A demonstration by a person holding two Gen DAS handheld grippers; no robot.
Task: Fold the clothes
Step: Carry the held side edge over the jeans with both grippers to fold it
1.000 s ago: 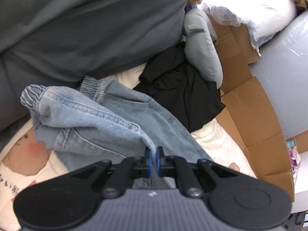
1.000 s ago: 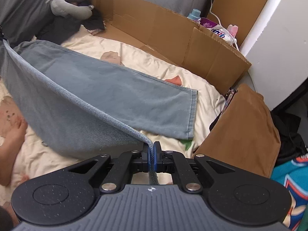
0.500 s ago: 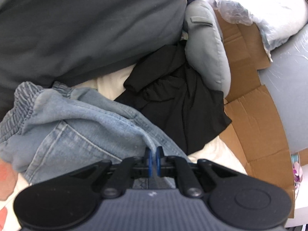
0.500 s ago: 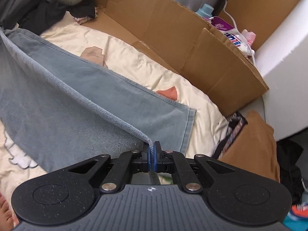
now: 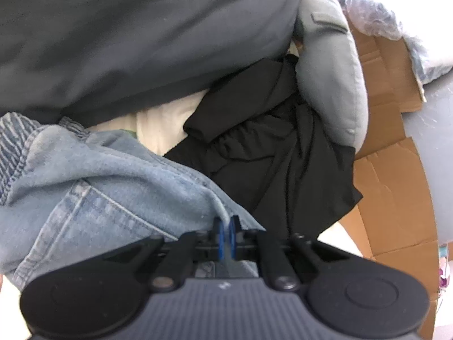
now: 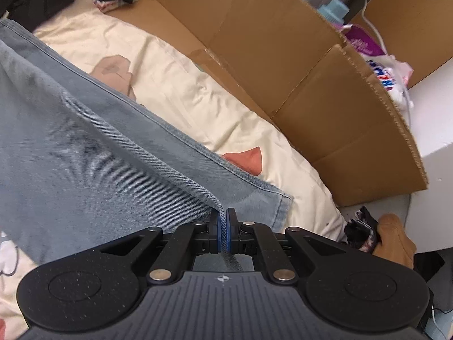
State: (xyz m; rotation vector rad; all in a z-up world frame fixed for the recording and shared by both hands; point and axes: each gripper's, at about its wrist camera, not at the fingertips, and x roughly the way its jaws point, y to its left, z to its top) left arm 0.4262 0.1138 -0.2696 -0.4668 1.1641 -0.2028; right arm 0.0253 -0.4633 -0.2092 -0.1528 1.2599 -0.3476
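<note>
Pinching the light blue denim jeans (image 5: 93, 187) near their bunched waistband, the left tongs (image 5: 225, 226) face a black garment (image 5: 271, 153) against brown cardboard; only the right view shows the right tongs (image 6: 223, 223) clamping a lifted leg edge above the cream printed bedsheet (image 6: 198, 99), cardboard wall (image 6: 311, 85) close beside

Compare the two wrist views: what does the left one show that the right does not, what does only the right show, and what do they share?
Only the left view shows the jeans' elastic waistband and a grey neck pillow. Only the right view shows the jeans' leg hem and a blue bottle. Both show pale blue jeans pinched in a shut hand-held gripper, left and right, with cardboard alongside.
</note>
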